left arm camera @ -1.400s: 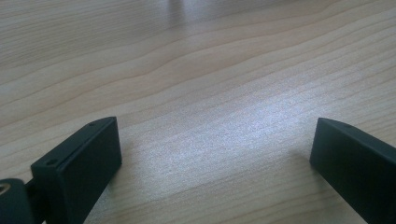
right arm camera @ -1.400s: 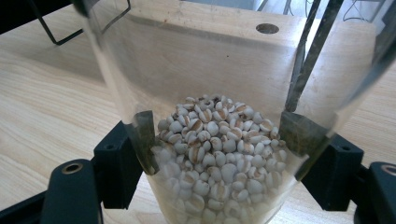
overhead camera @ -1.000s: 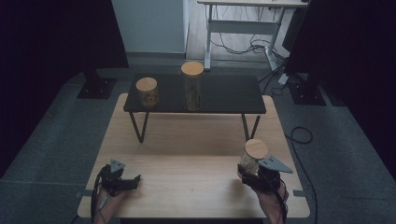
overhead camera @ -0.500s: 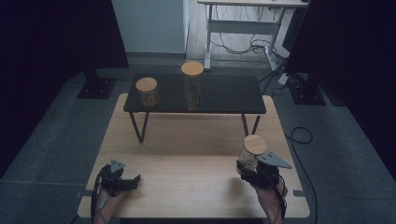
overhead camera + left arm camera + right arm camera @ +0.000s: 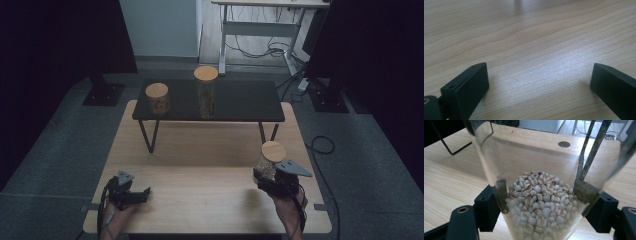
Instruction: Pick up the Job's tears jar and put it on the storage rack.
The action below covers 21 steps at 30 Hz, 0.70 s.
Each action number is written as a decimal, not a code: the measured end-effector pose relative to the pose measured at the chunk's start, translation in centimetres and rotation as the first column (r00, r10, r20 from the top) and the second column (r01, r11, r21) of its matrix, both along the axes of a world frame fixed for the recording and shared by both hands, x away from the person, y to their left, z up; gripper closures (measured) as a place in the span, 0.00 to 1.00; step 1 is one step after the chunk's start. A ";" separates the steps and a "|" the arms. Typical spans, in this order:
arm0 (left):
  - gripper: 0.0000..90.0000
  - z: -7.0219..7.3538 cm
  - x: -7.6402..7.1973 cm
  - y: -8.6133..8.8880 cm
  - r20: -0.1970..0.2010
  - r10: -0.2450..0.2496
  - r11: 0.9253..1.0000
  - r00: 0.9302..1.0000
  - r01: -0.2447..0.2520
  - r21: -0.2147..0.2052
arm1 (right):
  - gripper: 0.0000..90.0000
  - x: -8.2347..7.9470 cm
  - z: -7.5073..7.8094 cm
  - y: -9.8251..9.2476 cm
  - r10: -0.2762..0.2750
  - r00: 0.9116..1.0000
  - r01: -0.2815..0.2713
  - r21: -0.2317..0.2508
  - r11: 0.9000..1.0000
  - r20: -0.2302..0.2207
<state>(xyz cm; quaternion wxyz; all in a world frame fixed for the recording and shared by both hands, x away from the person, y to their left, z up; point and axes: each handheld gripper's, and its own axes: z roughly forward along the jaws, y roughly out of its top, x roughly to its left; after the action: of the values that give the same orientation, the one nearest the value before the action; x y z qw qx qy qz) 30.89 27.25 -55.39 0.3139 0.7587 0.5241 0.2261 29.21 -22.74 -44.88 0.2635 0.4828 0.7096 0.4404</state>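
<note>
Wooden boards make up the big table I am working at, and the room around it is dark. My right gripper has its two black jaws pressed on a clear glass jar, one jaw on each side, so it is holding the jar tight. Little pale beans fill the bottom part of the jar. From the high view, the jar has a round wooden lid and sits at the right side of the table, near my edge.

My left gripper has its jaws wide apart, with just bare wood between them. It rests low at the left side of the table, well apart from the jar.

Farther back stands a small black table on thin legs. On it are a short jar and a tall jar, both with wooden lids, standing near each other.
</note>
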 end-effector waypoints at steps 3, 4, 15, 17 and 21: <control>0.02 0.0 0.0 0.0 0.000 -0.002 1.000 1.000 0.002 0.000 | 0.27 0.1 0.2 0.0 -0.002 1.000 0.002 0.000 1.000 0.001; 0.02 0.0 0.0 0.0 0.000 -0.001 1.000 1.000 0.001 0.000 | 0.27 0.2 0.2 0.1 -0.002 1.000 0.002 0.000 1.000 0.000; 0.02 0.0 0.0 0.0 0.001 -0.001 1.000 1.000 0.001 -0.001 | 0.27 0.6 0.8 0.5 -0.001 1.000 0.001 -0.003 1.000 0.006; 0.02 0.0 0.0 0.0 0.001 -0.001 1.000 1.000 0.001 -0.001 | 0.27 0.7 0.9 0.5 -0.002 1.000 0.002 -0.002 1.000 0.005; 0.02 0.0 0.0 0.0 0.001 -0.002 1.000 1.000 0.002 0.000 | 0.27 0.8 1.2 0.6 -0.004 1.000 0.004 -0.003 1.000 0.007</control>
<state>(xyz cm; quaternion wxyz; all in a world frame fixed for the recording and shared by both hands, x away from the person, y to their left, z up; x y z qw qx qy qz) 30.89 27.26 -55.39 0.3143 0.7591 0.5233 0.2260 30.05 -22.12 -43.70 0.2676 0.4821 0.7085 0.4404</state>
